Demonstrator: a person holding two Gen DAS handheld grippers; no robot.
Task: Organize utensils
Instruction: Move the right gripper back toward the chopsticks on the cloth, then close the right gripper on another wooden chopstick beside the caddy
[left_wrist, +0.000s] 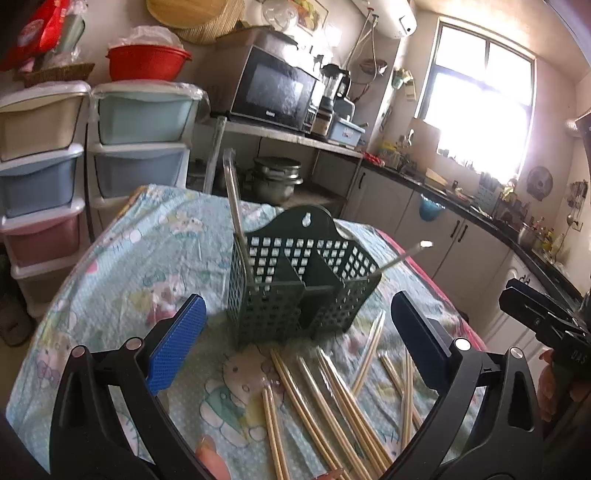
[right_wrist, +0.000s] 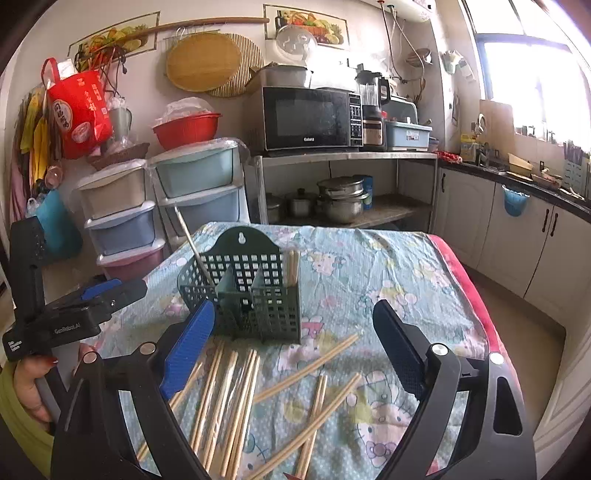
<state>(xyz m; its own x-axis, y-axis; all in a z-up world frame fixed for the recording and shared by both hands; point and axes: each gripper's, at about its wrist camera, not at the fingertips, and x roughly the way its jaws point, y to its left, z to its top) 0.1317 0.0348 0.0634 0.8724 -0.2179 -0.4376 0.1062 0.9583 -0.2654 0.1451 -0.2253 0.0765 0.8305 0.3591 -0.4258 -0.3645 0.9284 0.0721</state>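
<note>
The dark green perforated plastic utensil caddy (left_wrist: 295, 284) stands upright at the centre of both views, on a table covered by a pale blue cartoon-print cloth (left_wrist: 147, 258). It has 3 compartments split by solid dividers and a rounded back plate with a hanging hole. In the left wrist view a long metal utensil handle (left_wrist: 236, 210) leans out of its left compartment toward the upper left of the frame, and a second thin metal piece (left_wrist: 402, 254) sticks out to the right over the caddy's rim. In the right wrist view a pair of pale sticks (right_wrist: 293, 267) stands in the right compartment.

Loose pale wooden chopsticks (left_wrist: 332, 406) lie scattered on the cloth in the lower middle of both frames, just in front of the caddy, some crossing each other; a few seem to be in clear wrappers.

The left hand-held gripper (left_wrist: 295, 343) has its blue-padded jaws spread wide with nothing between them, above the scattered chopsticks and near the caddy's front. The right hand-held gripper (right_wrist: 295, 343) is likewise wide apart and empty, above the chopsticks. Each appears at the edge of the other's view, held by a hand (right_wrist: 33, 384).

A black microwave (right_wrist: 310, 120) sits on a shelf in the background.
</note>
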